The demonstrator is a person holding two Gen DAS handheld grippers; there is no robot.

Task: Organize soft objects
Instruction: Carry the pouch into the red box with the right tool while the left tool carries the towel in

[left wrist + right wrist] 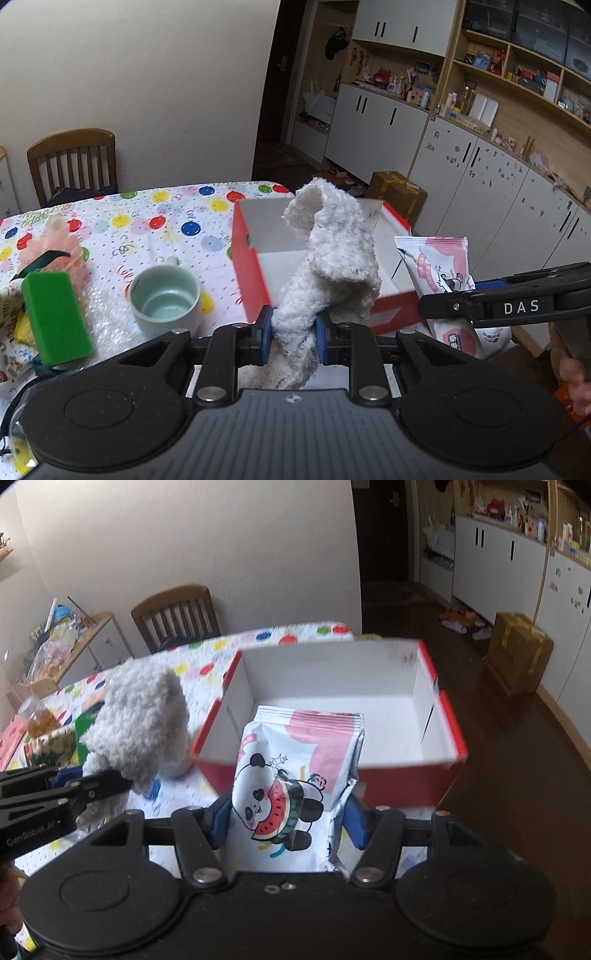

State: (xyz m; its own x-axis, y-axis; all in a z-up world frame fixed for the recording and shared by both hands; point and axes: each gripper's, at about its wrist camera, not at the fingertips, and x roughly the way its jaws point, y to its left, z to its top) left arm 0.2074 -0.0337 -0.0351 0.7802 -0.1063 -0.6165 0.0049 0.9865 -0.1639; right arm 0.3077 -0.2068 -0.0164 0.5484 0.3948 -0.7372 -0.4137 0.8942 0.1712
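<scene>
A tablecloth [155,221] printed with coloured balloon-like dots and confetti covers the table, with a wooden chair [74,158] at its far side against a plain cream wall. To the right, white cabinets [380,122] and open wooden shelves (crowded with small bottles and boxes) line the room, and a brown carton [399,195] sits on the dark floor.

A red box [406,786] with a white inside stands open at the table's right end. A pale green cup [166,299] and a green sponge [55,314] lie to its left.

The left gripper [293,328] pinches a white fluffy cloth [332,254] between nearly closed fingers, held up in front of the box. The right gripper [288,819], lettered "DAS" on its arm, clamps a panda-and-watermelon packet [291,775] about half open, at the box's near wall.
</scene>
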